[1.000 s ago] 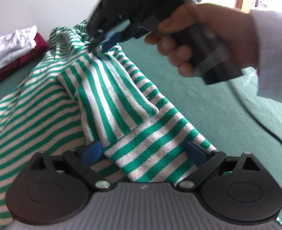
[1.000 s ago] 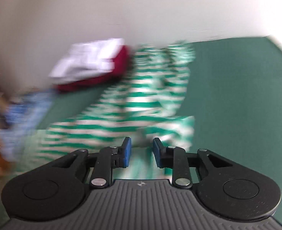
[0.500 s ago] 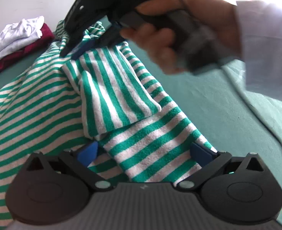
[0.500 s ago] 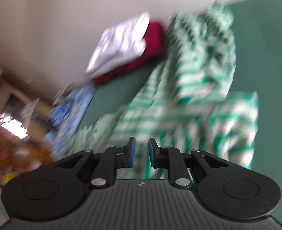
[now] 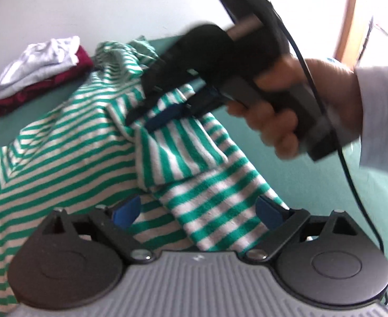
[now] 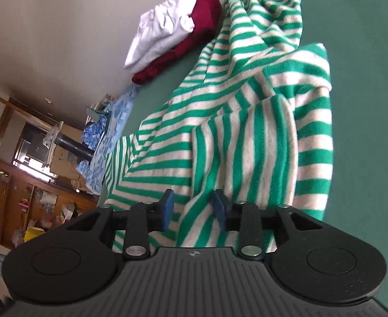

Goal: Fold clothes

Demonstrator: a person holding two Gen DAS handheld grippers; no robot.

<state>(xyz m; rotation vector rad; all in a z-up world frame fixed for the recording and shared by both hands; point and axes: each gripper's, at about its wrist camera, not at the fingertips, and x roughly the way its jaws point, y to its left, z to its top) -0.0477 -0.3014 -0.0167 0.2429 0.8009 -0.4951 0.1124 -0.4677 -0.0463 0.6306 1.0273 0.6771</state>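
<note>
A green-and-white striped fleece garment (image 6: pixel 252 121) is spread in loose folds over a dark green bench (image 6: pixel 365 105), filling the middle of the right wrist view and the left and centre of the left wrist view (image 5: pixel 69 153). A folded flap with stripes running the other way is laid across its near part.

The left hand-held gripper (image 5: pixel 197 208) is seen at the bottom of its own view with its blue pads set wide apart; the jaws are closing at this moment. A striped fold is lying between the pads, but no pad is seen pressing on it.

The right hand-held gripper (image 5: pixel 151 117) is shown in the upper centre of the left wrist view, gripped by a hand (image 5: pixel 307 100) in a pale sleeve (image 5: pixel 381 116), with a black cable (image 5: pixel 349 185) trailing down at the right. In its own view (image 6: pixel 193 207) the blue pads are set partly apart and the jaws are opening; striped cloth is rising between them, and the right pad is seen at a ridge of the fabric. Whether cloth is actually pinched cannot be told.

A folded white garment (image 6: pixel 164 29) is stacked on a folded dark red garment (image 6: pixel 194 31) at the upper centre of the right wrist view, beside the striped one. A blue floral cloth (image 6: pixel 106 132) is hanging at the bench's left edge, and wooden cabinets (image 6: pixel 11 174) are seen at the lower left.
</note>
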